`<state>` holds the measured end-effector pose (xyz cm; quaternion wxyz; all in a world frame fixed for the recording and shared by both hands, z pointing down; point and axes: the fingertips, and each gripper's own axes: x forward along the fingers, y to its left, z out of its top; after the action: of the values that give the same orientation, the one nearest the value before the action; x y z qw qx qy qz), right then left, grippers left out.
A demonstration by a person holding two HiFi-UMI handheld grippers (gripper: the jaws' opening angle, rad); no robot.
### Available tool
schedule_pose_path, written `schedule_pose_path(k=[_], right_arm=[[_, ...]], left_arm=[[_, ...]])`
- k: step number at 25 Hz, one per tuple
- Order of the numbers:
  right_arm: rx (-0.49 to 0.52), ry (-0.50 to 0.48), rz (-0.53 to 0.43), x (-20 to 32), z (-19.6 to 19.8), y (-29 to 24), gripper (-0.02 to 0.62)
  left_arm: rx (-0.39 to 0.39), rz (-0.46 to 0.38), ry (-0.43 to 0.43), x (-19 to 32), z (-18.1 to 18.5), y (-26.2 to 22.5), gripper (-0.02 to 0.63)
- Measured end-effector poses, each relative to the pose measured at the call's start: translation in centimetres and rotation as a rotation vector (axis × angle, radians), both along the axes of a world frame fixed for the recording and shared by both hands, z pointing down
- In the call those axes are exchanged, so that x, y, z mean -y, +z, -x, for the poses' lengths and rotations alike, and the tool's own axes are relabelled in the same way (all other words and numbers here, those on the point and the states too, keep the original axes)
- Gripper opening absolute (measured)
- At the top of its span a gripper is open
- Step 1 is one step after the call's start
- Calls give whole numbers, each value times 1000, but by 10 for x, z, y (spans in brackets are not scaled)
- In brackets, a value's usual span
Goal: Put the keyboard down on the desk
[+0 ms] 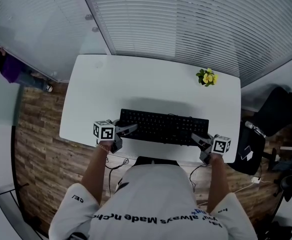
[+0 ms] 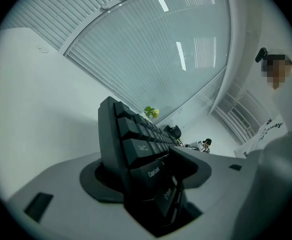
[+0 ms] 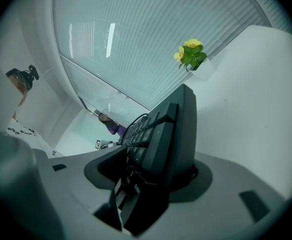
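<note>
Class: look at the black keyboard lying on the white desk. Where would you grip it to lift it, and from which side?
Take the keyboard by its two short ends, coming in from left and right, pinching keys against underside. It is long, thin and flat, so end grips likely keep it level.

Keyboard (image 1: 164, 126) seemingly flat on desk (image 1: 151, 84) between left tool (image 1: 129, 129) and right tool (image 1: 198, 138).

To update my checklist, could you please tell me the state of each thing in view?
Keyboard: flat on desk, keys up.
Left tool: open, keyboard's end between its jaws.
Right tool: open, keyboard's other end between its jaws.
Flowers: upright at desk's far corner.
Blinds: closed.
</note>
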<state>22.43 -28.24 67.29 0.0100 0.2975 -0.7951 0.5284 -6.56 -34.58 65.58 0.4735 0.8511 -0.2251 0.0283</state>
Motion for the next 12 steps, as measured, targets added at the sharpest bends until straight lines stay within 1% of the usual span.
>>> schedule_pose_path(k=[3, 6, 9, 12], right_arm=[[-27, 24, 12, 2, 0, 10, 281], [-82, 46, 25, 1, -7, 27, 303], [-142, 80, 17, 4, -8, 30, 338], [-179, 99, 17, 5, -9, 38, 360]], left_arm=[[53, 0, -42, 5, 2, 13, 311], [97, 1, -74, 8, 3, 24, 331], [132, 5, -102, 8, 2, 34, 345], [171, 5, -125, 7, 4, 42, 358]])
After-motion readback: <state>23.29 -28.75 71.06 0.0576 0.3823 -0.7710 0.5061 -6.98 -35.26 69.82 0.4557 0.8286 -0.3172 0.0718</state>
